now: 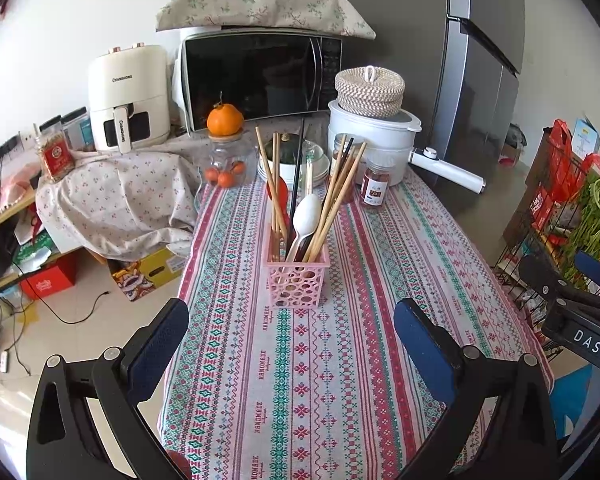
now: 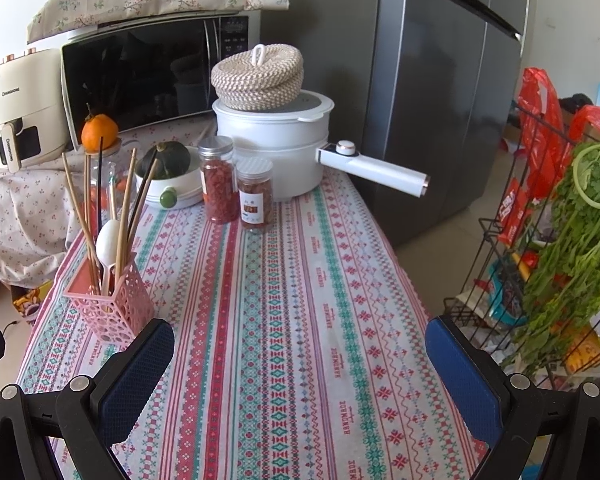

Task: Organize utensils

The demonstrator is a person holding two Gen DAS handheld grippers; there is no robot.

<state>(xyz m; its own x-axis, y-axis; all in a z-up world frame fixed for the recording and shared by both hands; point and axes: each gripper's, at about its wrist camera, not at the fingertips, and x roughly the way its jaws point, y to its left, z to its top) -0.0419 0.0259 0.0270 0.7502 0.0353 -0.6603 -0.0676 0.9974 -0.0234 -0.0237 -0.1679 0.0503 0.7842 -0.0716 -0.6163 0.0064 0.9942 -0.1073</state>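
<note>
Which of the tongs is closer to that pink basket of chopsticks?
Left. The left tongs face the pink basket straight ahead; the right tongs sit off to its right.

You have a pink perforated utensil basket standing upright on the counter, holding wooden chopsticks, one black chopstick and a white plastic spoon, all leaning outward.

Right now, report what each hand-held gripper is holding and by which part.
Nothing is held. The left hand-held gripper and right hand-held gripper are both open above the patterned tablecloth, apart from the pink utensil basket.
</note>
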